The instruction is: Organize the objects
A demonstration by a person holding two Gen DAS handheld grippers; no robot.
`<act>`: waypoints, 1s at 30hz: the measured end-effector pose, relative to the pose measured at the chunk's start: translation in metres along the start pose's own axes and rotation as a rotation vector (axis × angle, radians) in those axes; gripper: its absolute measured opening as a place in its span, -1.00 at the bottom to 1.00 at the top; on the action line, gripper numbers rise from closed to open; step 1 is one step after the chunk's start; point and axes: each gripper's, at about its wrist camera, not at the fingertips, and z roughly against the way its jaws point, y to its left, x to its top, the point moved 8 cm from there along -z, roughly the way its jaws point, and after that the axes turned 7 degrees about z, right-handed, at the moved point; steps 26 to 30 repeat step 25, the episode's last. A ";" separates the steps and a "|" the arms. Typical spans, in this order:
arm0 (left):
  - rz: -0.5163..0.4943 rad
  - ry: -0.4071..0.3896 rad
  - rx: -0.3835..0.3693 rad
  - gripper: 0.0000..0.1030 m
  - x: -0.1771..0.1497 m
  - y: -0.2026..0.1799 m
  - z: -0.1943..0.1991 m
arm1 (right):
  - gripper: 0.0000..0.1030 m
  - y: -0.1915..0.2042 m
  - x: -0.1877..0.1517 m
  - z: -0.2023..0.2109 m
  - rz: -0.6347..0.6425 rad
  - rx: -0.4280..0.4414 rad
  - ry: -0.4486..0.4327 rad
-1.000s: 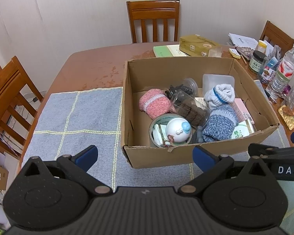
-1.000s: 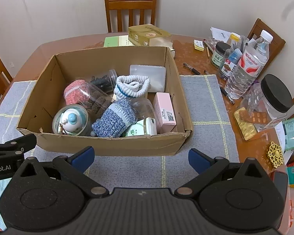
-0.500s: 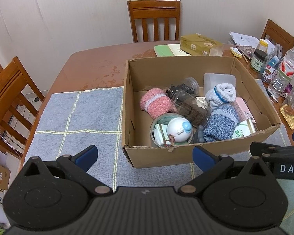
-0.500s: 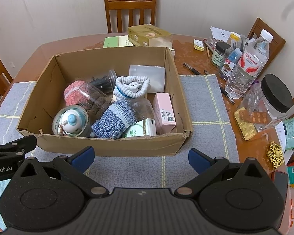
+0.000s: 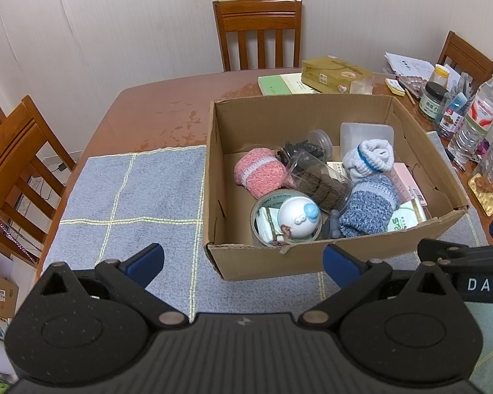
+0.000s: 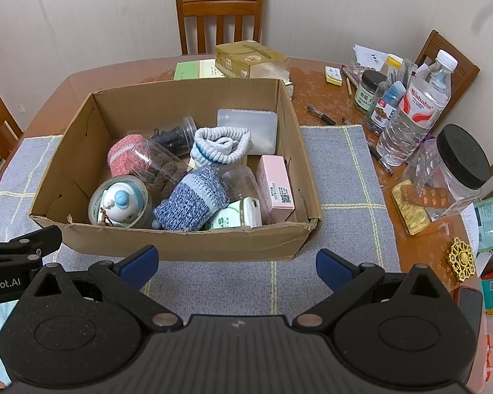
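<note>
Both grippers hover with jaws spread wide and empty just short of a cardboard box [image 5: 312, 262] on a grey mat [image 5: 131, 197]: the left gripper [image 5: 243, 259] off its near-left corner, the right gripper [image 6: 236, 264] facing its front wall. Inside lie a pink sock [image 5: 258, 172], blue sock [image 6: 194, 200], white sock [image 6: 222, 144], clear jars [image 5: 318, 185], tape roll [image 6: 97, 202] and pink carton [image 6: 276, 187]. A bottle [image 6: 414, 111] and black-lidded jar [image 6: 460, 167] crowd the table to the right.

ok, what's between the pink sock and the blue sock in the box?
A clear jar of dark pieces lies between the pink sock and blue sock, seen in both views.
</note>
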 end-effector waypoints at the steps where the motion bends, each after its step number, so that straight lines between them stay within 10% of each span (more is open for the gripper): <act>1: 0.000 0.000 0.000 0.99 0.000 0.000 0.000 | 1.00 0.000 0.000 0.000 0.000 -0.001 0.000; 30: -0.002 0.011 0.010 0.99 -0.002 -0.001 0.000 | 1.00 -0.001 -0.002 0.003 0.004 -0.004 0.003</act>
